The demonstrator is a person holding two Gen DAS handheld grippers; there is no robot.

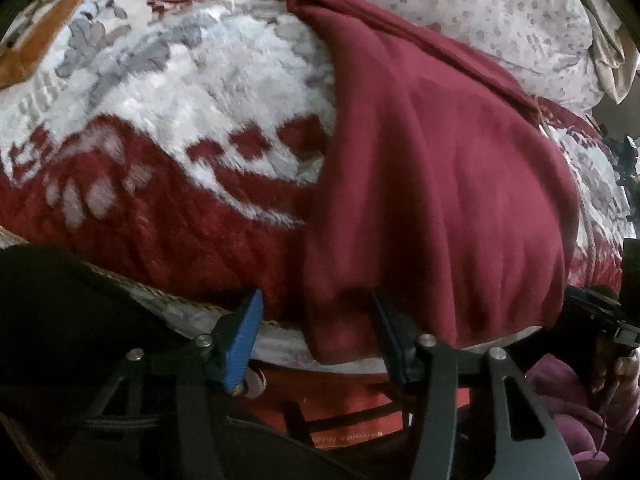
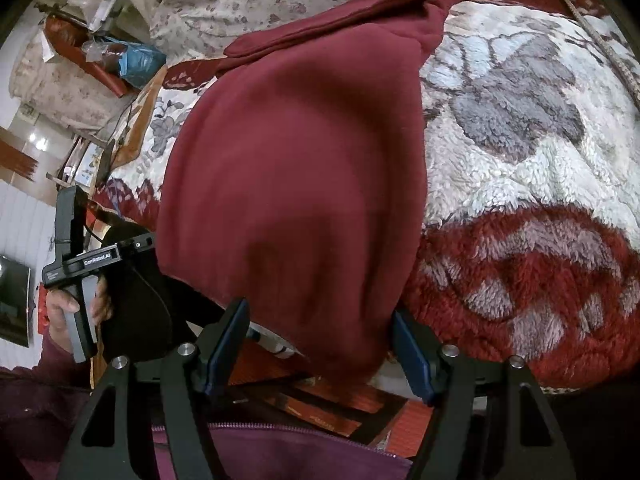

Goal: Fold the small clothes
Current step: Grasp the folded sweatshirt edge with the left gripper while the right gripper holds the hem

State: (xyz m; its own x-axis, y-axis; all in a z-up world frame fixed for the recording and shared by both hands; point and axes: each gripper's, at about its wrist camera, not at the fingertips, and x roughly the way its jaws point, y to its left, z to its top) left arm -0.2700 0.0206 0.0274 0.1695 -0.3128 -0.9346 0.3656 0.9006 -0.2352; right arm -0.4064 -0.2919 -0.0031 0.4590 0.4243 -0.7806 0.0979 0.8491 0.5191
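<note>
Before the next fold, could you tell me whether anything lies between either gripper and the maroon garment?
Nothing visible does. The garment hangs over the blanket's edge, its hem between the open fingers of the left gripper and right gripper.

Maroon garment, red-white floral blanket, perhaps pink-flowered pale sheet

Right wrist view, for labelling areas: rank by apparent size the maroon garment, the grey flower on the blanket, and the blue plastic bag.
1. maroon garment, largest, though nearest the camera
2. grey flower
3. blue plastic bag, smallest, but farthest away
</note>
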